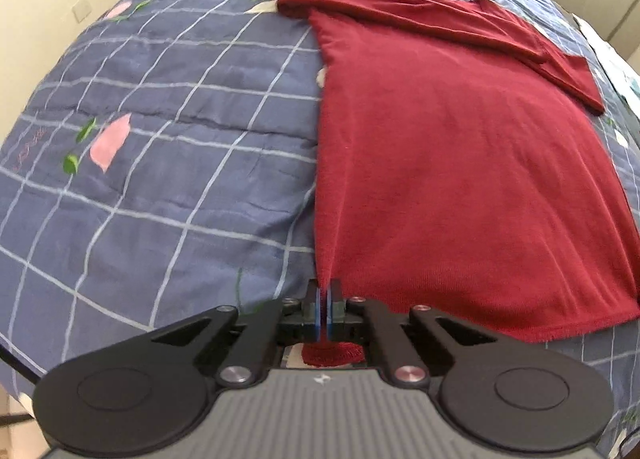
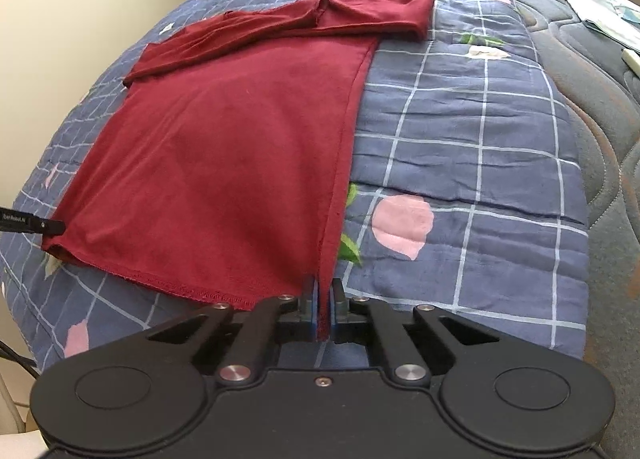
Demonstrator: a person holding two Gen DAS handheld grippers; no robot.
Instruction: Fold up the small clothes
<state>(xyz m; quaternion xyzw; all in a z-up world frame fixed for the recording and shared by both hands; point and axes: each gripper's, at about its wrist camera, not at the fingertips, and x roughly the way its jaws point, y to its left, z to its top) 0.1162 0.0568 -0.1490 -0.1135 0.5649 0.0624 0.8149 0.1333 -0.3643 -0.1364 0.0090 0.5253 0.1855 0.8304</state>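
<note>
My left gripper (image 1: 323, 309) is clenched on the near left corner of the red shirt (image 1: 460, 163), and my right gripper (image 2: 324, 309) is clenched on the near right corner. The shirt lies flat on the bed (image 1: 160, 139), stretched out straight ahead of both grippers, with its hem closest to me. Far ahead, the sleeves (image 2: 248, 33) are folded in across the top, so the shirt looks like a long, neat shape. I think I am holding both hem corners so I can lift the bottom edge evenly and bring it up toward the far end to fold the shirt in half. Holding both corners keeps the edge straight, so the cloth does not bunch up. A bit of red cloth pokes out behind my left gripper, so that grip looks deep and safe. The left side edge rises up tight into my left gripper, and the right edge does the same on the other side. The folded sleeves could slip if I pull too fast.
</note>
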